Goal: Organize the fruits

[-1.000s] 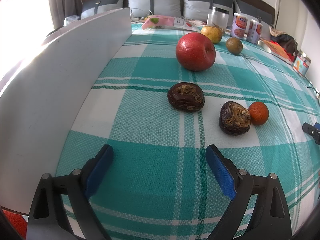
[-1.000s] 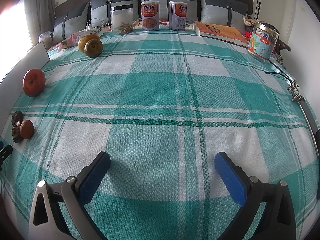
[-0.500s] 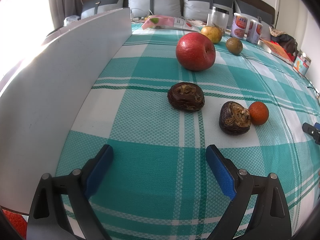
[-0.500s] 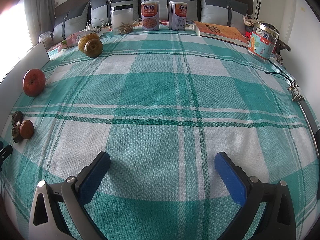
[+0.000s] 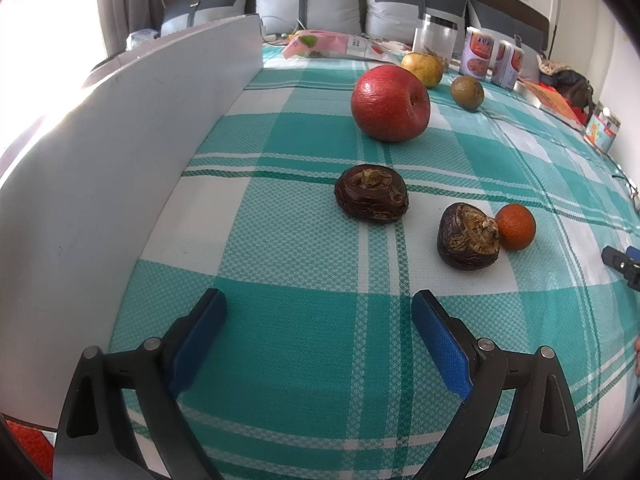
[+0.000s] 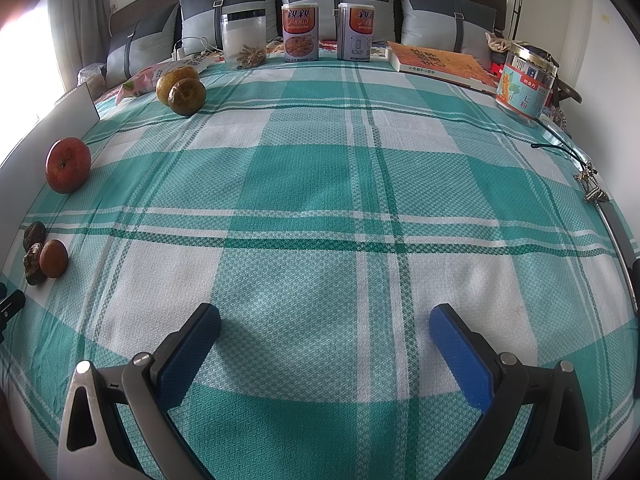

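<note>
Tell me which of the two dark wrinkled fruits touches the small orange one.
The right-hand dark fruit, nearer the left tongs: it leans against the small orange fruit. The other dark fruit lies alone.

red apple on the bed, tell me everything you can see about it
The red apple is large, round and matte, speckled with paler flecks, lying tipped so its dimpled end faces sideways. It rests on the green-and-white plaid cloth near the white board, touching no other fruit. The yellowish fruit sits behind it. Neither hand-held gripper is near it.

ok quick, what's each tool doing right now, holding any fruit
Left tool: open, holding nothing, above the cloth short of the fruit.
Right tool: open, holding nothing, over bare cloth.
</note>
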